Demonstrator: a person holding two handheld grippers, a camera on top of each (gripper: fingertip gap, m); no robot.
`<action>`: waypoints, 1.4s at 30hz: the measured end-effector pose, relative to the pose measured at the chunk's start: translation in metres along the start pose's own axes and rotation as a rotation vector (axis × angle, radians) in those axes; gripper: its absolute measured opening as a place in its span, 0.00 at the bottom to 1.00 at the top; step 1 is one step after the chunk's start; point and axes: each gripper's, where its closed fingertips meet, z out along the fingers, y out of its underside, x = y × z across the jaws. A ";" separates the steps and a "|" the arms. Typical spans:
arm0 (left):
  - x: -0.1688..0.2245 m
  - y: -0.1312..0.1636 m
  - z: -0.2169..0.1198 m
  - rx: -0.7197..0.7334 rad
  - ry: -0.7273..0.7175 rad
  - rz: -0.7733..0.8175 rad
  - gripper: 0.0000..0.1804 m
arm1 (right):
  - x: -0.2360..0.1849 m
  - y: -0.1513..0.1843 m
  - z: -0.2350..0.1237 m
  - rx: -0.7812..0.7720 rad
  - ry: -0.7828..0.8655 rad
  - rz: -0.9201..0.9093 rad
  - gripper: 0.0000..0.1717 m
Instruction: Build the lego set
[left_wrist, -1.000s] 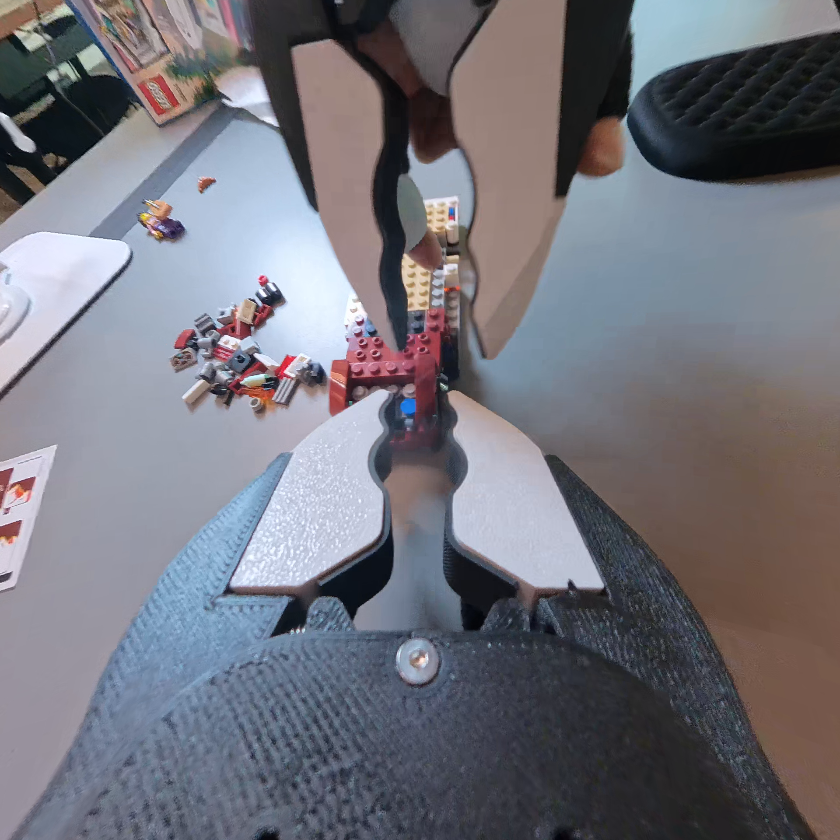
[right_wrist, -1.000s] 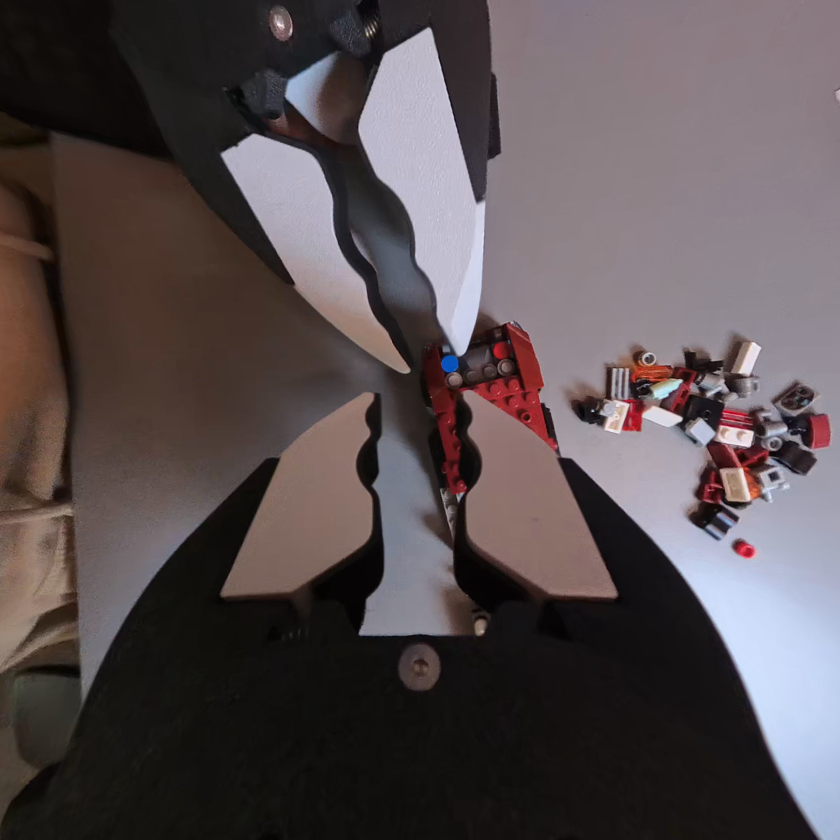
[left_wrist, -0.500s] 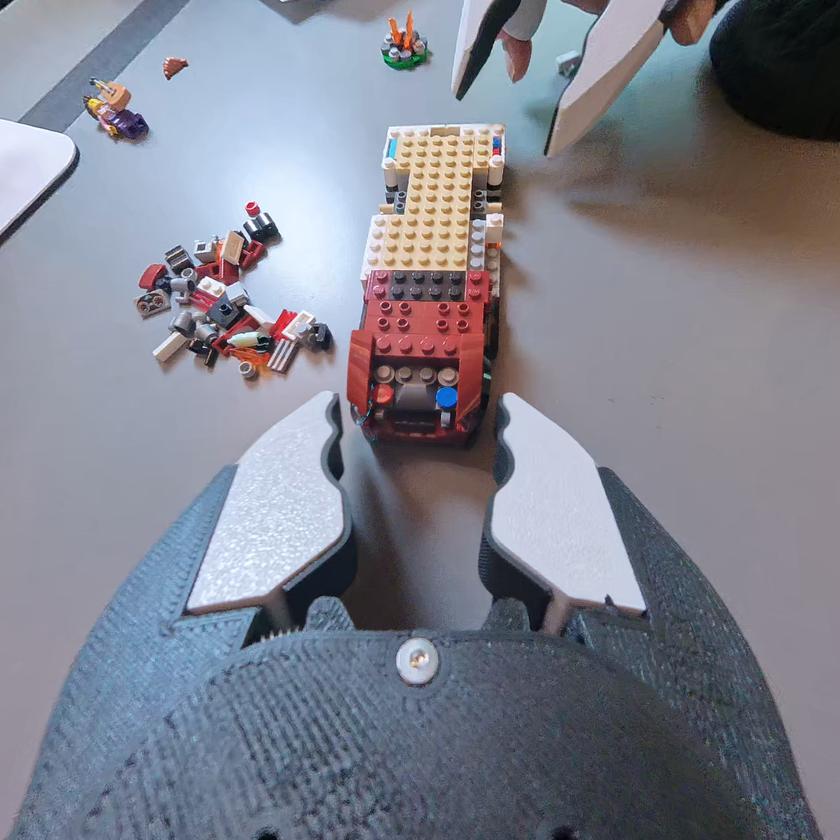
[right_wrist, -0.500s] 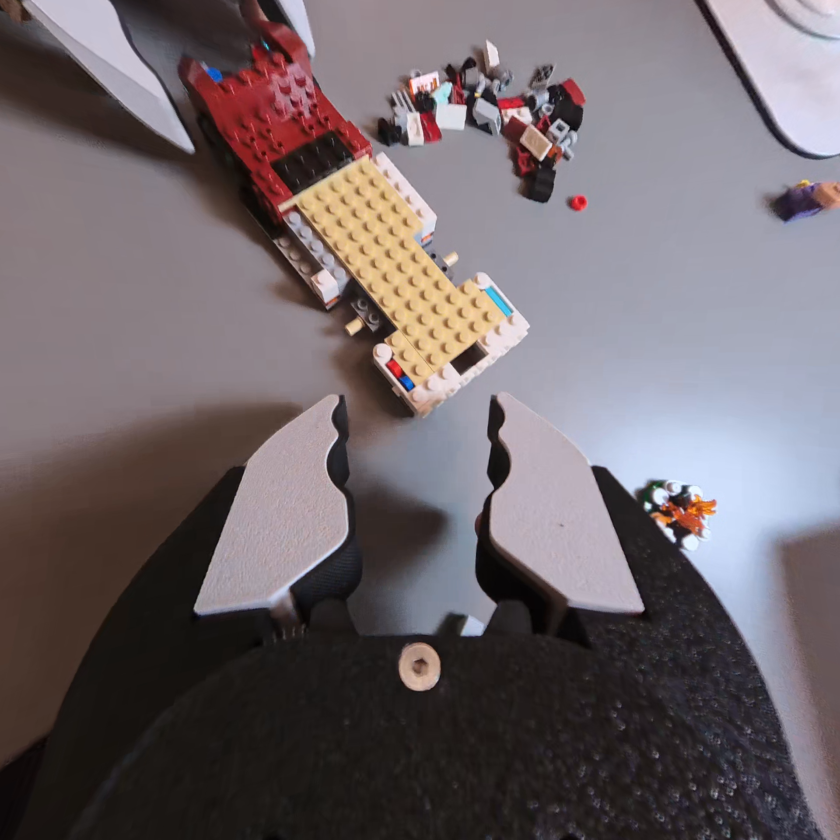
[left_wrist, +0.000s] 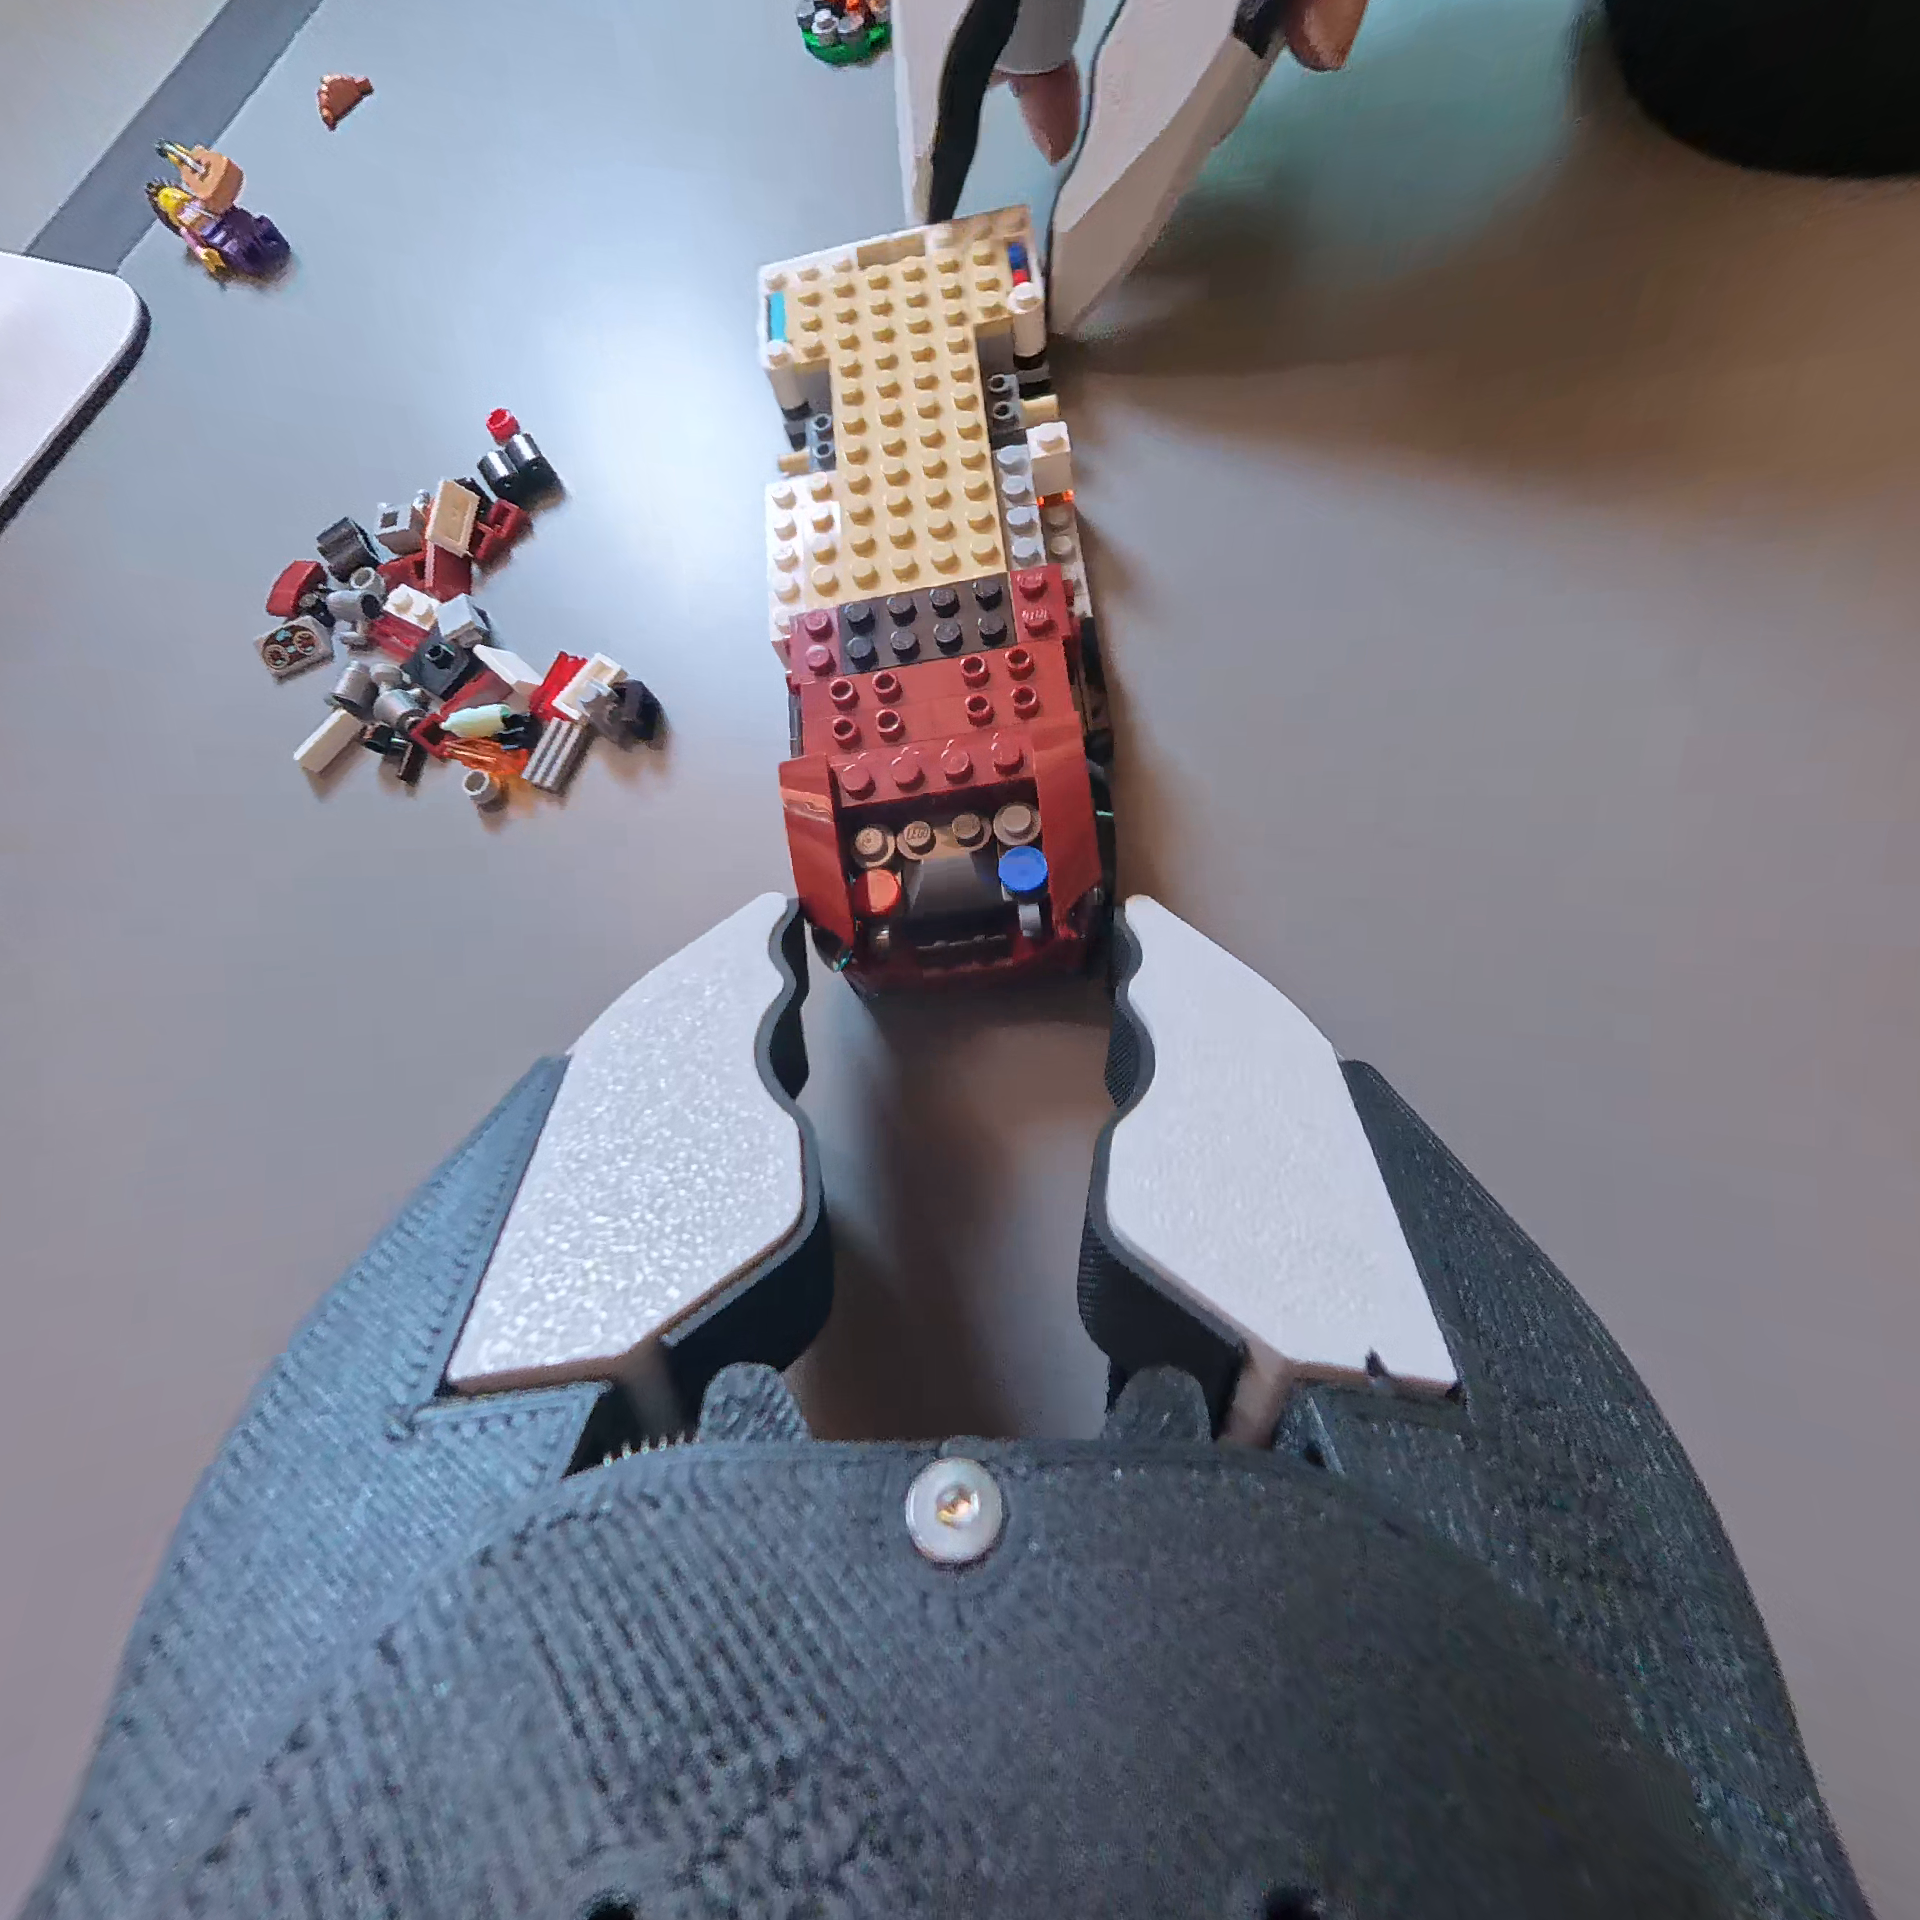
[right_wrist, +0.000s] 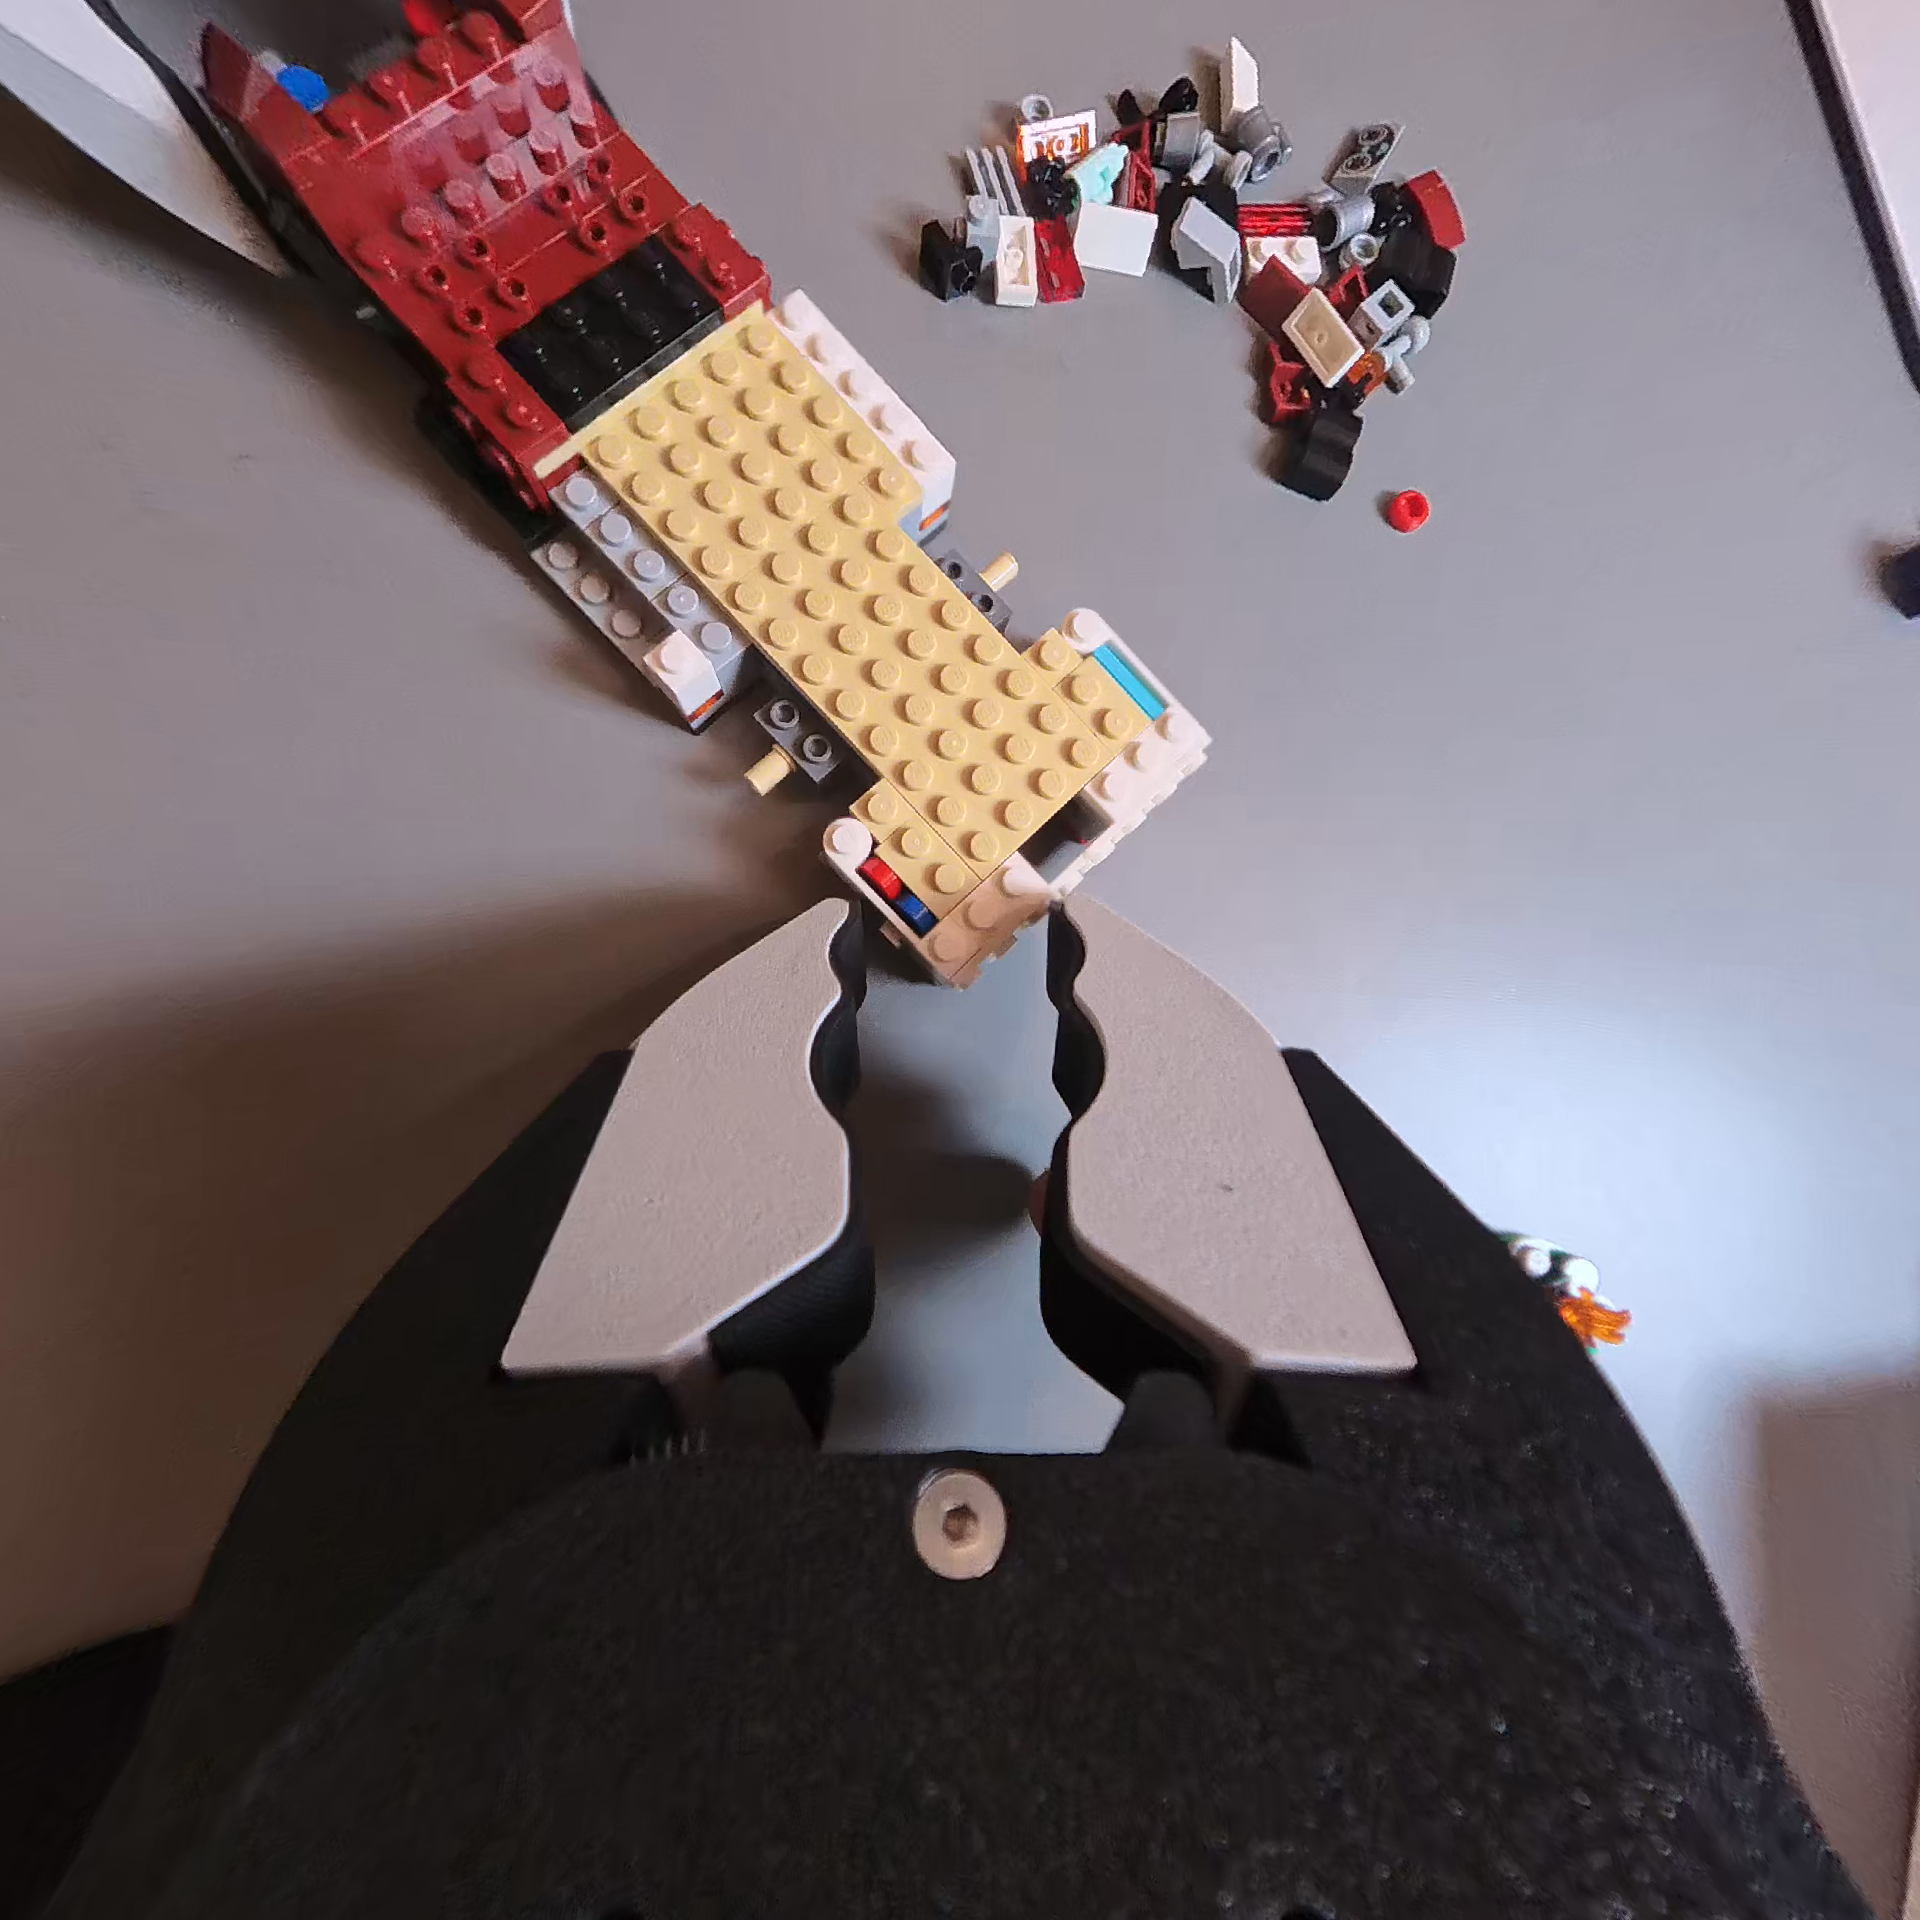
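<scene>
Left gripper (left_wrist: 951, 940): yours, jaws spread wide at the near, dark-red end of the brick vehicle (left_wrist: 914, 540). That end sits between the fingertips. The left fingertip looks to touch the red side; the right one stands just beside it, and you cannot tell whether it presses. Not a firm clamp as far as shows.

Right gripper (right_wrist: 951, 930): yours, at the far, white and tan corner of the same vehicle. Jaws part-closed around that corner, both tips right against the bricks. The right tip touches the white edge; whether the left pad presses cannot be told.

Brick vehicle: lies flat on the grey bench (left_wrist: 1455, 727), long axis running from one gripper to the other. Dark-red cab with a blue stud and a red stud at the left gripper's end, black studs behind it, then a tan studded deck with white and grey side bricks.

Loose bricks (left_wrist: 447, 644): small heap of red, black, grey and white pieces, on the bench left of the vehicle, well apart from it.

Minifigure (left_wrist: 213, 213): lying far left on the bench, purple and tan.

Green-based piece (left_wrist: 842, 21): at the far edge, orange bits on top.

White pad (left_wrist: 52, 353): rounded corner at the left edge.
</scene>
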 end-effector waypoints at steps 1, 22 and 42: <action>0.003 0.000 -0.002 0.003 0.011 -0.003 0.30 | 0.001 -0.001 0.001 -0.001 0.004 -0.005 0.20; 0.061 -0.043 -0.023 0.284 0.149 0.172 0.15 | -0.012 -0.033 -0.002 0.117 -0.057 0.143 0.25; 0.012 -0.054 -0.046 0.390 -0.099 0.096 0.11 | -0.120 -0.030 -0.022 -0.004 -0.042 0.187 0.20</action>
